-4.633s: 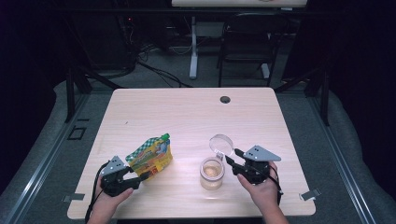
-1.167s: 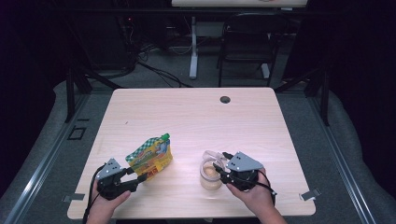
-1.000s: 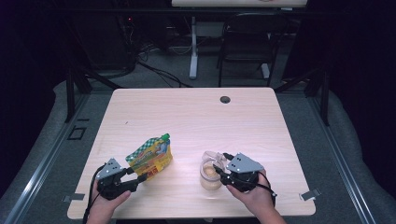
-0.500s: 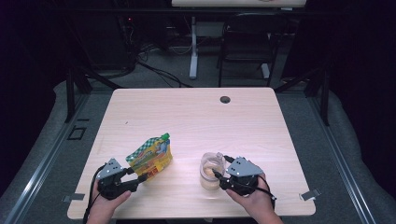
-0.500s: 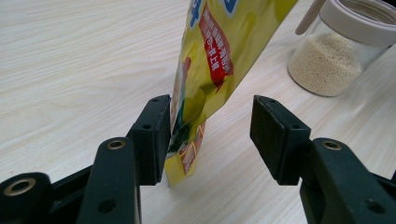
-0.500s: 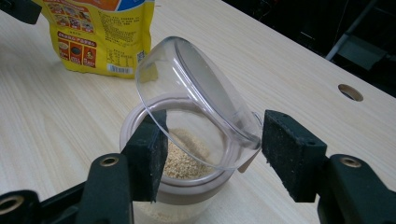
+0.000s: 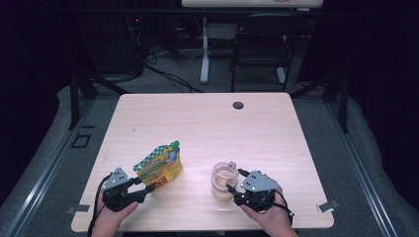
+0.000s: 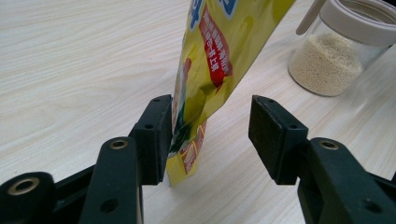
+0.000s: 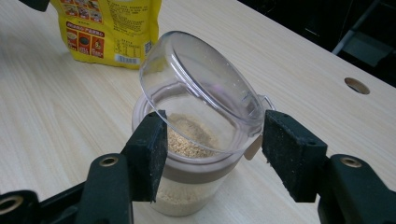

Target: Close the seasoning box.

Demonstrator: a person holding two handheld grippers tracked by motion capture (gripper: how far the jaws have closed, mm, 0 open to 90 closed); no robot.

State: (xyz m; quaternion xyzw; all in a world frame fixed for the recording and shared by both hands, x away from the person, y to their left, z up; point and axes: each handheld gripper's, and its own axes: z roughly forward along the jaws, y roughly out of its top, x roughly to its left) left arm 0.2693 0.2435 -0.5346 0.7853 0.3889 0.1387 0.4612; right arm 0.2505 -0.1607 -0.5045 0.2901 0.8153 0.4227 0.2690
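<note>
Here right hand-held gripper (image 9: 212, 154) wide open, straddling jar (image 9: 196, 182), just opened.

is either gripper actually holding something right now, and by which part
Nothing is clamped. The left gripper brackets the yellow pouch at its bottom corner; the right gripper straddles the jar, open.

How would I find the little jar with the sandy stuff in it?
Look at the near edge of the pale wooden table, right of the middle. The jar stands there, just left of the right tool. Unlike the yellow pouch beside it, it is clear, holds tan grains, and has its see-through lid flipped up.
</note>
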